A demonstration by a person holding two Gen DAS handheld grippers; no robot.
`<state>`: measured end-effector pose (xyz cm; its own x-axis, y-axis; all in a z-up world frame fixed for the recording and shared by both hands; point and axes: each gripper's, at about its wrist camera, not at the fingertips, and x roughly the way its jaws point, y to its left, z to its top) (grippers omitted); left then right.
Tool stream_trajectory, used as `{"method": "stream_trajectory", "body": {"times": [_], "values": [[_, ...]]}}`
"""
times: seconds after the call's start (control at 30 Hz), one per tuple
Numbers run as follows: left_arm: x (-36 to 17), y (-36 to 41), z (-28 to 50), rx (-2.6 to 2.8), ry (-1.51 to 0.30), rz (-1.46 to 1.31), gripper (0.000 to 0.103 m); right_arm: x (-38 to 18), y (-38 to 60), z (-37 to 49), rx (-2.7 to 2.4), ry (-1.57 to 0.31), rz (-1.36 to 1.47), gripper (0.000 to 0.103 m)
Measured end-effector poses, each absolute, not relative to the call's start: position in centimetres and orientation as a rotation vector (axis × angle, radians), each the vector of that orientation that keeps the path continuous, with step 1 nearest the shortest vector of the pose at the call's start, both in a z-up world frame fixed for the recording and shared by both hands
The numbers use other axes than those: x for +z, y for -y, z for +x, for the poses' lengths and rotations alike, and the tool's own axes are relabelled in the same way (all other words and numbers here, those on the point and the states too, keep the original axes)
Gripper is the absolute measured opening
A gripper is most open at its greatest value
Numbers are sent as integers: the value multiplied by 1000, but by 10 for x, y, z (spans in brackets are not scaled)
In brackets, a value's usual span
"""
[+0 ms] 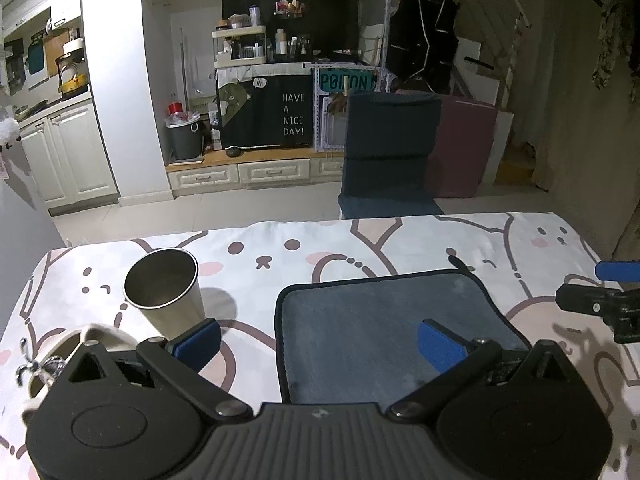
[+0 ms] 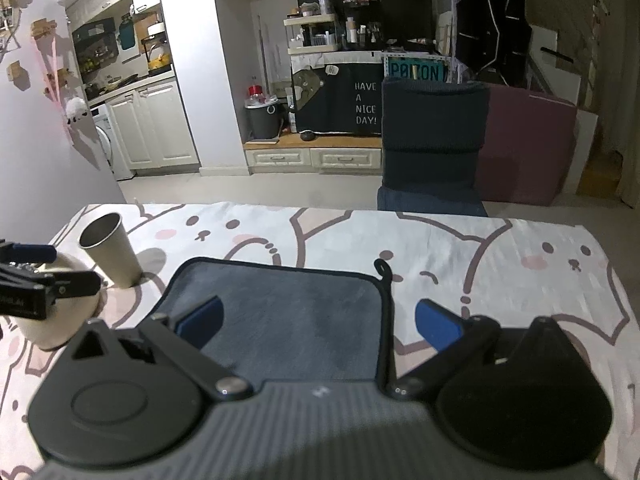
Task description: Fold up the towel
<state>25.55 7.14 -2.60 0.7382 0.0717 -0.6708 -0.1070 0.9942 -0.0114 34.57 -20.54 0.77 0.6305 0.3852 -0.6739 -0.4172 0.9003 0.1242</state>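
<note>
A grey towel (image 1: pixel 380 320) with dark piping lies flat on the rabbit-print tablecloth (image 1: pixel 400 240); it also shows in the right wrist view (image 2: pixel 288 312), with a small hanging loop at its far right corner. My left gripper (image 1: pixel 320 344) is open and empty, straddling the towel's left edge near its near-left corner. My right gripper (image 2: pixel 320 324) is open and empty, straddling the towel's right edge. Each gripper shows at the edge of the other's view, the right one (image 1: pixel 600 300) and the left one (image 2: pixel 36 280).
A metal cup (image 1: pixel 168 284) stands left of the towel, also in the right wrist view (image 2: pixel 108 248). A cream ceramic vessel (image 1: pixel 68 352) sits at the near left. A dark blue chair (image 1: pixel 388 156) stands beyond the table's far edge.
</note>
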Motion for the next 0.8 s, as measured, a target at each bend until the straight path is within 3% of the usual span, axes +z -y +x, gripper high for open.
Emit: {"method": "stream_trajectory", "body": {"times": [0.8], "values": [[11,-43,174,43,-674,-27,103,43,225,265,484,-726,-51,103]]}}
